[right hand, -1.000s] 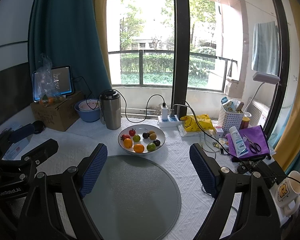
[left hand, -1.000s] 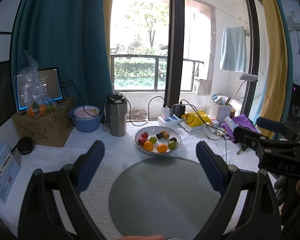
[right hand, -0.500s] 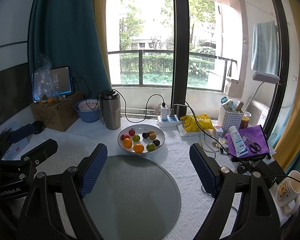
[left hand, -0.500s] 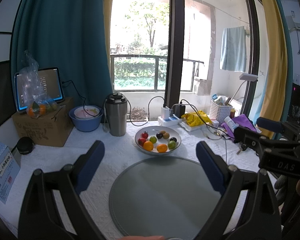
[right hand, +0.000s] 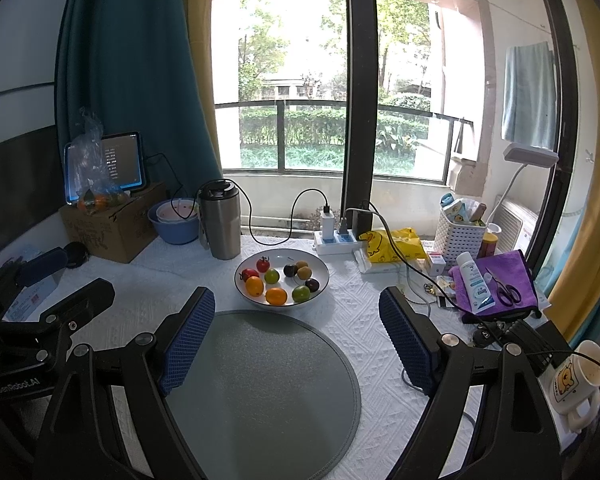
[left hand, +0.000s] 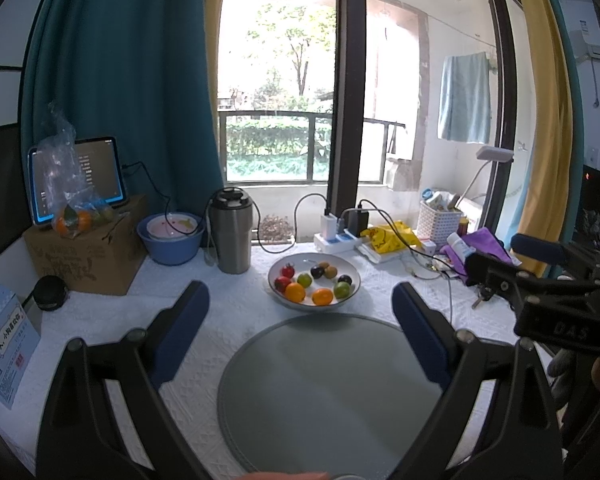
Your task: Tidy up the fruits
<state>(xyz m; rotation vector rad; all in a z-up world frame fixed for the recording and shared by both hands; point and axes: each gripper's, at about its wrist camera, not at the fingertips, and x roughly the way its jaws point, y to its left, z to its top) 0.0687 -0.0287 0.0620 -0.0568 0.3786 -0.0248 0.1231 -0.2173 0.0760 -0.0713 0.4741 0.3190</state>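
A white bowl holds several small fruits: red tomatoes, oranges, green limes and dark plums. It sits beyond a round grey mat on the white tablecloth. My left gripper is open and empty above the mat's near side. My right gripper is open and empty, also short of the bowl. Each gripper shows at the edge of the other's view.
A steel tumbler, a blue basin and a cardboard box with a tablet and bagged fruit stand at back left. A power strip, yellow bag, white basket, purple cloth with scissors and a mug crowd the right.
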